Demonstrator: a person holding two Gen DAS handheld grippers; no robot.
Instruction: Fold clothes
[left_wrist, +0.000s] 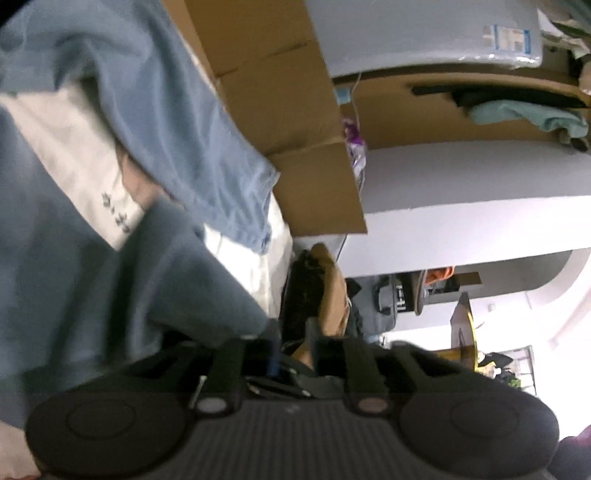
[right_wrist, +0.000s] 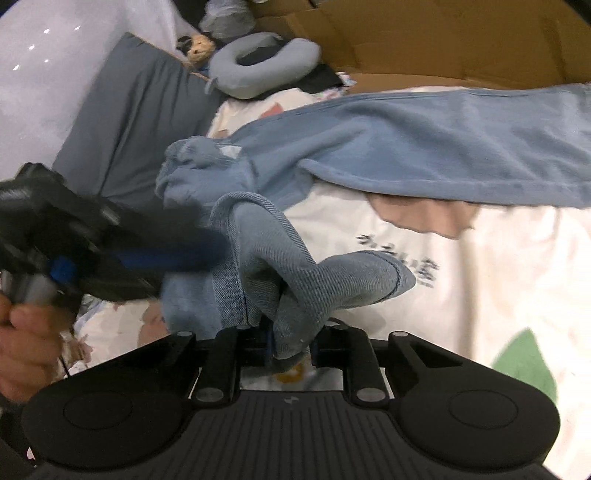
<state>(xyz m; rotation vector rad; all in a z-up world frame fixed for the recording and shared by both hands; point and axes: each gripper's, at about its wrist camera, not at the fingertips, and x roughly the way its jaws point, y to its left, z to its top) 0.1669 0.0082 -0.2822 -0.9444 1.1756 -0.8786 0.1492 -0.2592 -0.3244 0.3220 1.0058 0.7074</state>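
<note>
A blue garment (right_wrist: 406, 147) lies stretched across a white printed bed sheet (right_wrist: 498, 277), one end bunched and lifted. My right gripper (right_wrist: 291, 343) is shut on a fold of that bunched end. In the right wrist view my left gripper (right_wrist: 218, 253) comes in from the left, held by a hand (right_wrist: 26, 347). Its blue fingers are blurred and pressed together into the same bunch. In the left wrist view the blue garment (left_wrist: 166, 110) hangs over the left side and covers part of my left gripper (left_wrist: 291, 343). The sheet (left_wrist: 66, 147) shows behind it.
A grey neck pillow (right_wrist: 266, 70) and a small plush doll (right_wrist: 199, 48) lie at the head of the bed beside a dark grey pillow (right_wrist: 129, 110). Cardboard boxes (right_wrist: 424, 44) line the far side of the bed; the same cardboard boxes (left_wrist: 280, 92) fill the upper middle of the left wrist view.
</note>
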